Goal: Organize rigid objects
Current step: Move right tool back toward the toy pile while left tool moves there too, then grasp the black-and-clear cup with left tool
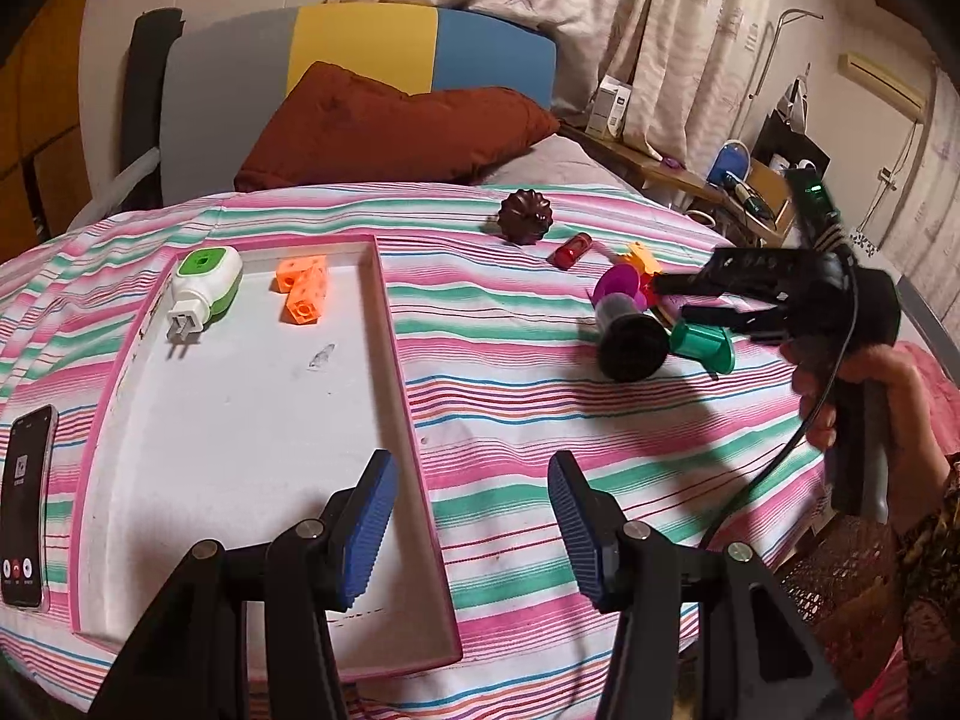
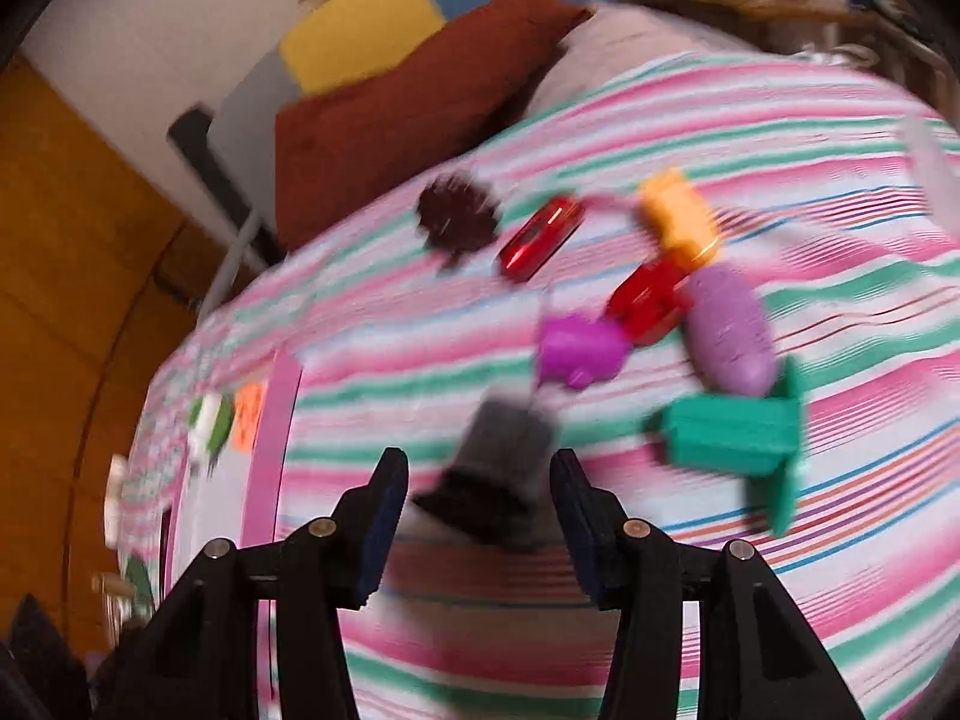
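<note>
- Bedspread (image 1: pixel 540 372), striped pink, green and white, carries everything we see, with a rust-red pillow (image 1: pixel 384 120) behind it.
- We find a shallow white tray (image 1: pixel 252 420) with a pink rim lying on the left of the spread, a phone (image 1: pixel 27 498) just beside its left edge.
- At the tray's far end we see a green-and-white plug-in device (image 1: pixel 204 291) with its prongs toward us, and near it an orange block piece (image 1: pixel 303 291).
- Our left gripper (image 1: pixel 474 531) hangs over the tray's right rim, blue pads set wide apart, nothing between them.
- Right of the tray, well apart from it, we count loose pieces: a dark brown fluted mould (image 1: pixel 525 217), a small red cylinder (image 1: pixel 573 249), a magenta funnel-like piece (image 1: pixel 618 285), a yellow-orange toy (image 1: pixel 642 255), a grey-and-black cylinder (image 1: pixel 630 339) and a green spool (image 1: pixel 705 348).
- The right wrist view is blurred; there we also make out a red piece (image 2: pixel 651 300) and a purple oval (image 2: pixel 729 330) touching one another in the cluster.
- Our right gripper (image 2: pixel 480 525), held in a hand (image 1: pixel 852 384), points down at this cluster.
- Its jaws stand partly apart with the grey-and-black cylinder's (image 2: pixel 498 474) dark flared end lying between them; we cannot tell through the blur whether the pads press on it.
</note>
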`<state>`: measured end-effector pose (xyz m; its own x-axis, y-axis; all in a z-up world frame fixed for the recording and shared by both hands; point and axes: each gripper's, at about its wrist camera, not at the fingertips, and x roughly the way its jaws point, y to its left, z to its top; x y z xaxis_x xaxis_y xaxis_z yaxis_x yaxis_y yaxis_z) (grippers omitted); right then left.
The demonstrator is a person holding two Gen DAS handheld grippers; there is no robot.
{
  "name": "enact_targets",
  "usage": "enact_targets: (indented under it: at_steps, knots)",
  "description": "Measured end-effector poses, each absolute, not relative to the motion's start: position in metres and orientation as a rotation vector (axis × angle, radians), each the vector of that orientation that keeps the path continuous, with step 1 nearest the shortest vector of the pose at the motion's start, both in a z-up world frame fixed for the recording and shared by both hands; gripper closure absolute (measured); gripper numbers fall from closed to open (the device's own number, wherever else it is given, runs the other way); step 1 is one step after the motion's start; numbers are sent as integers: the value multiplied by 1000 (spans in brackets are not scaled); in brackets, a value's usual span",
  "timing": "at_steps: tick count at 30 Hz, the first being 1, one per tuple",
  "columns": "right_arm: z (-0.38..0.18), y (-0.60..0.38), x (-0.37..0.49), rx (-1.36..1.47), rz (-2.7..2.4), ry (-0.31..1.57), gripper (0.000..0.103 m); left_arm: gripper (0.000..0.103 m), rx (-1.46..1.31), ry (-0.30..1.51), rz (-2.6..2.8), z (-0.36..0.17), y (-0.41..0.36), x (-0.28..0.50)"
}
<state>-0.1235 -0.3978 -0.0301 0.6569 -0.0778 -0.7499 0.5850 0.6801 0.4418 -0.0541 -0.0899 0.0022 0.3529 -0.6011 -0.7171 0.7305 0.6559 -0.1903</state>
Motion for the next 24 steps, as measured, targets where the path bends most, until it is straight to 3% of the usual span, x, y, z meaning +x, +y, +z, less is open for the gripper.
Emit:
enact_targets:
  at_steps: [6, 15, 24]
  knots:
    - [-11, -415, -160, 659, -720, 690, 45, 50, 192, 841, -890, 8, -112, -54]
    - [-15, -431, -173, 638, -872, 768, 45, 50, 286, 834, -1010, 26, -211, -50]
    - [-16, -443, -189, 708, -918, 731, 45, 50, 451, 958, -999, -19, -322, -34]
